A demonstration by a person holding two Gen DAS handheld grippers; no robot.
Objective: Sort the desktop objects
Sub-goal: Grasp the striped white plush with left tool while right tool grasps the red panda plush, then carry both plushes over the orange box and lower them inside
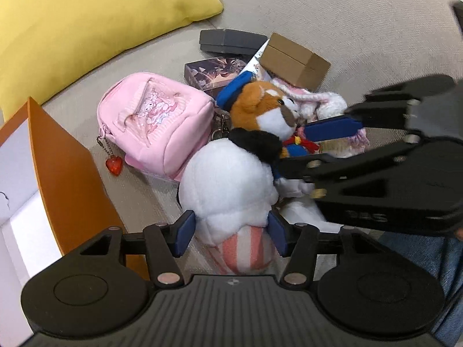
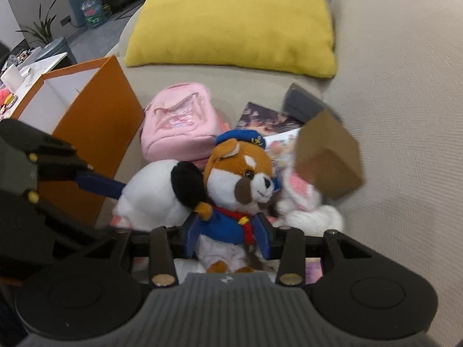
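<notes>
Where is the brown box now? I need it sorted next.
The brown box sits at the far end of the pile in the left wrist view, on the bunny, right of the grey case.

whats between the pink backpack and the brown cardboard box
The sailor dog plush sits between the pink backpack and the brown cardboard box, shown best in the right wrist view. The right gripper is shut on it.

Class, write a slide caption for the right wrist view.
Right gripper clamps the sailor dog plush on the sofa.
</notes>
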